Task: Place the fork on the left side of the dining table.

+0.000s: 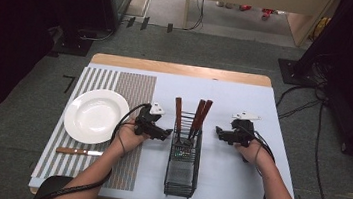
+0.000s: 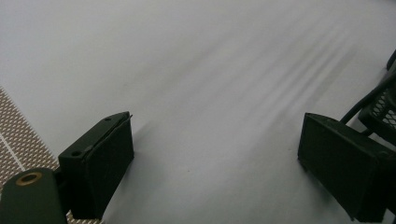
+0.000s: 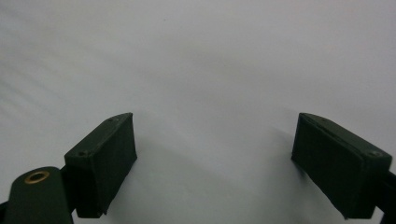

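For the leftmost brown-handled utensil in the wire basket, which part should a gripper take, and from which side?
Grip the brown handle near its top, coming from above. It stands nearly upright, clear of the basket rim and apart from the other two handles. Its lower end sits down in the wire, out of reach. The left gripper, jaws open, is nearest.

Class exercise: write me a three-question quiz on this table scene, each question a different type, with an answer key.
1. True or false: the round white plate rests on the striped woven placemat.
2. How many wooden-handled utensils stand in the black wire mesh caddy?
3. Multiple choice: the wooden-handled knife lies (A) on the plate, (B) in the caddy, (C) on the placemat, nearer the person than the plate.

Key: 1 true; 2 three; 3 C. Left gripper and right gripper are open, empty.
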The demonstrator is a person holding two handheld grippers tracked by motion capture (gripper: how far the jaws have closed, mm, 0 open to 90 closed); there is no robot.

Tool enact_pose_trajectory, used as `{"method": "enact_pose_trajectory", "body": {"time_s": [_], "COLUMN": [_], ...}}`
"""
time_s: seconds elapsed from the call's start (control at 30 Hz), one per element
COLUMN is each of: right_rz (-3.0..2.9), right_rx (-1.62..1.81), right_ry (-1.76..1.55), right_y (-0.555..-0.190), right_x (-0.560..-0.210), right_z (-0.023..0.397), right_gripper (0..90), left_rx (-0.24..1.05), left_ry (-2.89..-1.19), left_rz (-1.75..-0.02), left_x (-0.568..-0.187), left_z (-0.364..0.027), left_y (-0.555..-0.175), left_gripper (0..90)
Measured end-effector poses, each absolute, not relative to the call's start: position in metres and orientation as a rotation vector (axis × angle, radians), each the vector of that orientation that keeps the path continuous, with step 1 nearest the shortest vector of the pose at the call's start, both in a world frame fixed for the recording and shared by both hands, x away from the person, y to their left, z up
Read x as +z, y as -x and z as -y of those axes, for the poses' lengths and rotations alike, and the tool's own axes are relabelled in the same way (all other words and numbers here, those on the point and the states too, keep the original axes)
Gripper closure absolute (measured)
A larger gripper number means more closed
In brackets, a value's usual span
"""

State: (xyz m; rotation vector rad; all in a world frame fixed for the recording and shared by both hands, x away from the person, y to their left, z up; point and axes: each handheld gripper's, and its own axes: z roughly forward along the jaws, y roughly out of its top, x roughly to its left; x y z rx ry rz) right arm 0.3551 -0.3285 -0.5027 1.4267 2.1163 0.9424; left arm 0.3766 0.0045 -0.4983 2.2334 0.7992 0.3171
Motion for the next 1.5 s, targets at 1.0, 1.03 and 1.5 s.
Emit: {"method": "enact_pose_trajectory", "body": {"time_s": [1.0,1.03,1.5], "right_rz": [-2.116,-2.117,-2.116], "right_rx": [0.947,0.947,0.947], "right_ry": [-1.426,-1.426,-1.429], "right_y": [-0.355,-0.355,-0.355], "right_x": [-0.503,-0.503,-0.503], "right_z": [0.329,0.329,0.329], "right_gripper": [13.0,13.0,13.0], "left_rx": [0.338,0.340,0.252], "left_ry": [-2.221,-2.219,-2.233], "left_rz": [-0.854,-0.862,-0.950], "left_x": [-0.498,-0.497,-0.485], "left_z": [0.000,0.000,-0.007], "left_y": [-0.375,-0.375,-0.386], "left_gripper": [10.3,11.9,29.3]}}
